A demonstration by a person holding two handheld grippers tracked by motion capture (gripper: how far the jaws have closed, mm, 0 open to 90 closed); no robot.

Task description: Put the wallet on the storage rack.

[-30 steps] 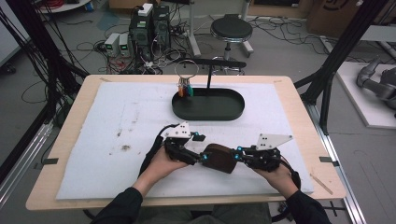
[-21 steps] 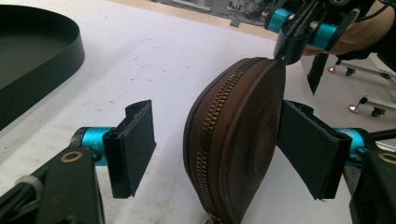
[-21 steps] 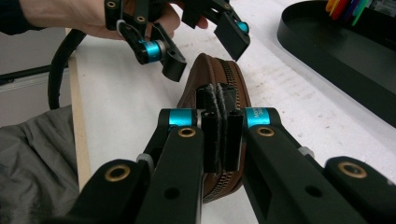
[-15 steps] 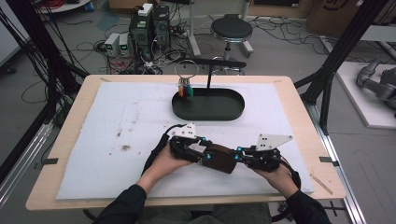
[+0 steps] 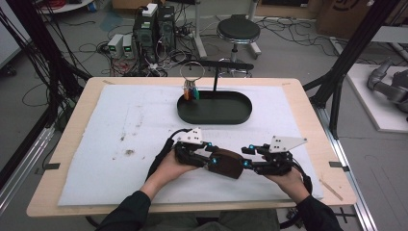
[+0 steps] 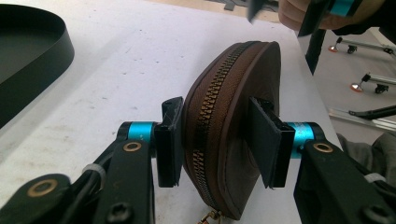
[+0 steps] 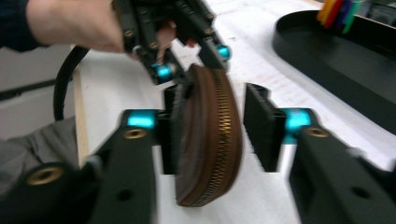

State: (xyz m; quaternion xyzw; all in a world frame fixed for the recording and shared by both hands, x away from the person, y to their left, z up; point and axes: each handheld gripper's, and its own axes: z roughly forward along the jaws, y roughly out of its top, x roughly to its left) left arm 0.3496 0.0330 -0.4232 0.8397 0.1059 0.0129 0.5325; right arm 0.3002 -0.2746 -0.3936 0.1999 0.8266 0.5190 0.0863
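Observation:
A round brown zippered pouch (image 5: 227,163) stands on edge on the white mat, between my two grippers. My left gripper (image 5: 213,160) comes at it from the left. In the left gripper view both pads press the sides of the pouch (image 6: 229,130), so the left gripper (image 6: 219,140) is shut on it, with the brass zipper facing the camera. My right gripper (image 5: 246,163) reaches in from the right. In the blurred right gripper view the right gripper (image 7: 215,128) straddles the pouch (image 7: 210,140): one pad touches it and a narrow gap shows at the other.
A black oval tray (image 5: 214,118) lies behind the grippers at mid-table, with coloured pens (image 5: 191,91) at its left end and a thin black stand with a wire ring (image 5: 192,72). The white mat (image 5: 120,144) covers most of the wooden table.
My left gripper has edged slightly right, closer onto the pouch. The pouch and the right gripper have stayed nearly in place.

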